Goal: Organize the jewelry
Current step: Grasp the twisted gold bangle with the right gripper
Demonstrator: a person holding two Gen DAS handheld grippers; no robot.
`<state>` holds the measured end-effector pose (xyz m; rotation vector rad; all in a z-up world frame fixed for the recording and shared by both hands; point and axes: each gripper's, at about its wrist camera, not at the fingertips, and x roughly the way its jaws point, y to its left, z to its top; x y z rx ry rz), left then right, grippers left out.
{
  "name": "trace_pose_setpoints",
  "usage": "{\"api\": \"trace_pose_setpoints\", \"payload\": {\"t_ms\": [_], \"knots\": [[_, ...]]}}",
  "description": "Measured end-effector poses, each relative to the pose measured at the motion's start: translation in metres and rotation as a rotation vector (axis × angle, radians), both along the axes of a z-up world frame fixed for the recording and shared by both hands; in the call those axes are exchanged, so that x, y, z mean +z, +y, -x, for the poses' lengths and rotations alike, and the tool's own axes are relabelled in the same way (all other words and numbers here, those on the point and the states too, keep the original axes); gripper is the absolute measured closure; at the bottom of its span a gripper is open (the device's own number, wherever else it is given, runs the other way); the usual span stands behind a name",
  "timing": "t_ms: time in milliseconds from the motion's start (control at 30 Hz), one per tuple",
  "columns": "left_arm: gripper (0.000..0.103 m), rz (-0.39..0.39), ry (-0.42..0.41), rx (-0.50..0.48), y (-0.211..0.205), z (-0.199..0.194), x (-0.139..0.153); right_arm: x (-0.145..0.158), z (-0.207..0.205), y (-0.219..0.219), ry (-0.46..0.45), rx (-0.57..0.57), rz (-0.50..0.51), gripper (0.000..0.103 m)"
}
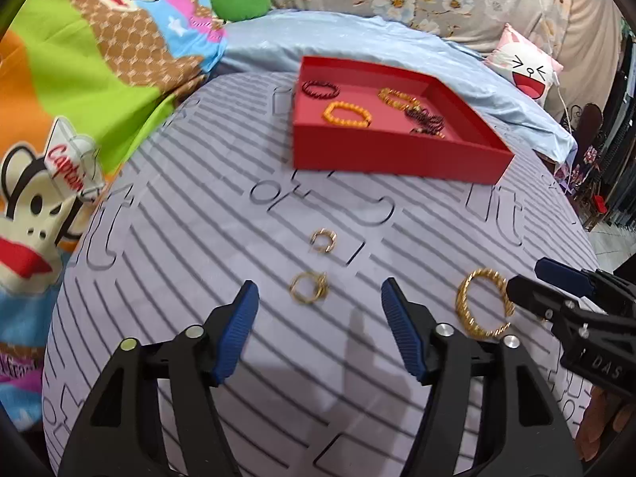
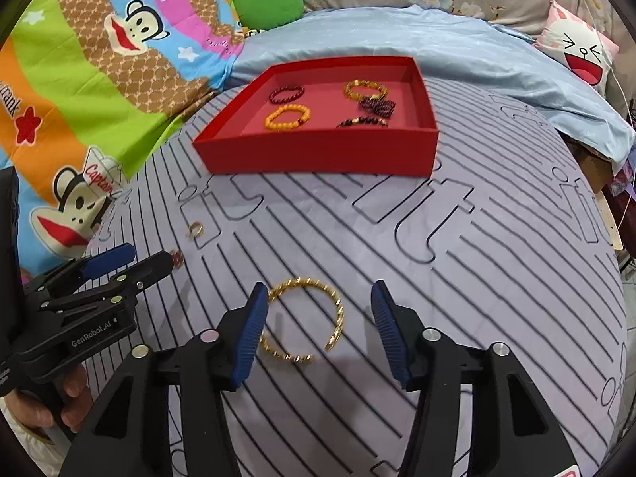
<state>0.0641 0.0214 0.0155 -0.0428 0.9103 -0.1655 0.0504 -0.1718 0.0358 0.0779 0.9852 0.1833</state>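
Observation:
A red tray (image 1: pixel 397 155) (image 2: pixel 318 155) sits on the striped lilac cloth and holds several bead bracelets, among them an orange one (image 1: pixel 346 115) (image 2: pixel 287 117). My left gripper (image 1: pixel 318 298) is open, its fingers either side of a small gold ring (image 1: pixel 309 287). A second gold ring (image 1: pixel 322 239) (image 2: pixel 195 229) lies just beyond. My right gripper (image 2: pixel 318 318) is open over a twisted gold bangle (image 2: pixel 306 320) (image 1: pixel 483 302), whose left edge is at the left finger. Each gripper shows in the other's view: the right (image 1: pixel 524 286), the left (image 2: pixel 135 260).
The striped cloth (image 1: pixel 198 238) covers a rounded surface. A cartoon monkey blanket (image 1: pixel 59 119) lies at the left, a light blue sheet (image 1: pixel 357 39) behind the tray, and a smiling-face pillow (image 1: pixel 524 67) at the back right.

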Motion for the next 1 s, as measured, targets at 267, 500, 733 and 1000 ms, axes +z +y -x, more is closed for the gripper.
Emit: {"api": "trace_pose_setpoints", "payload": {"t_ms": [267,500,733,1000], "knots": [[0.033,-0.001,0.018,0.037,0.015,0.014,-0.010,-0.010,0.003,0.022,0.000,0.034,0.060,0.037],[0.033,0.002,0.031,0.061,0.023,0.016,-0.014,-0.021,-0.004,0.030,0.011,0.035,0.086,0.036],[0.033,0.002,0.033,0.053,0.023,0.016,-0.015,-0.029,-0.007,0.032,0.017,0.030,0.107,0.037],[0.033,0.008,0.044,0.046,0.019,0.012,-0.017,-0.029,-0.005,0.031,-0.003,0.022,0.137,0.047]]}}
